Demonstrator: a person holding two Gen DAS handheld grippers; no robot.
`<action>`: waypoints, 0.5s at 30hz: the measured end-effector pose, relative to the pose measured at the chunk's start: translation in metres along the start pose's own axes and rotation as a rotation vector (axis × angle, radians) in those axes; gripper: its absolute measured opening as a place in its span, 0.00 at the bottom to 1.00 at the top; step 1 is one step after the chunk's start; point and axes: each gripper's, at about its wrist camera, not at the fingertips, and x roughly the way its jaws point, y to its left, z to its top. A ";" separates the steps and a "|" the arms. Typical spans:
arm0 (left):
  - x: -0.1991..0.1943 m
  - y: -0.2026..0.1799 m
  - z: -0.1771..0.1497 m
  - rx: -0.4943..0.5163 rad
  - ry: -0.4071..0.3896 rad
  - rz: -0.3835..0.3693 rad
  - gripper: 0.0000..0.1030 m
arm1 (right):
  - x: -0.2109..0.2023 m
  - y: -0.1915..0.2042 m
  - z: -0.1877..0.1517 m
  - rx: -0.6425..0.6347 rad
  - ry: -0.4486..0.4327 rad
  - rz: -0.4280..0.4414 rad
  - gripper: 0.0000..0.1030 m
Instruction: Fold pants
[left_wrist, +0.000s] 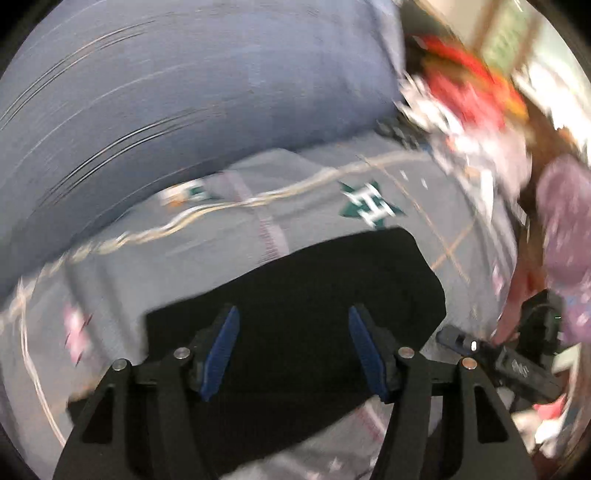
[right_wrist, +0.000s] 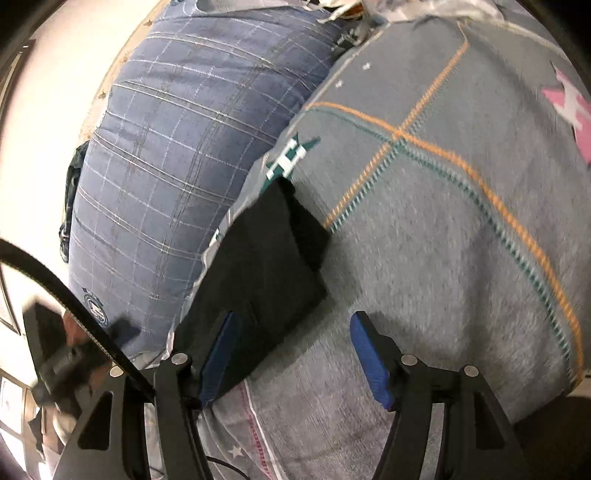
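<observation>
Left wrist view: folded black pants (left_wrist: 295, 291) lie on the grey patterned blanket (left_wrist: 424, 206), near the blue plaid pillow (left_wrist: 184, 92). Left gripper (left_wrist: 293, 350) and right gripper (right_wrist: 291, 354) both hover spread wide, holding nothing.

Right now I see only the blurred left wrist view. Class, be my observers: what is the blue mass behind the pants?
Observer: The right wrist view shows a blue plaid pillow with a round emblem near one corner.
Operator: Is the right gripper holding the pants?
Observer: No. The right gripper is open and holds nothing. The black pants lie folded on the grey blanket beside the pillow.
</observation>
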 end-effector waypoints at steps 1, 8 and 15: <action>0.013 -0.015 0.009 0.046 0.016 0.004 0.52 | 0.002 0.000 -0.001 -0.001 0.001 0.004 0.68; 0.074 -0.082 0.059 0.245 0.038 -0.031 0.25 | 0.013 0.014 0.009 -0.068 -0.022 -0.009 0.68; 0.137 -0.114 0.083 0.398 0.139 -0.083 0.52 | 0.028 0.018 0.018 -0.101 -0.066 0.038 0.68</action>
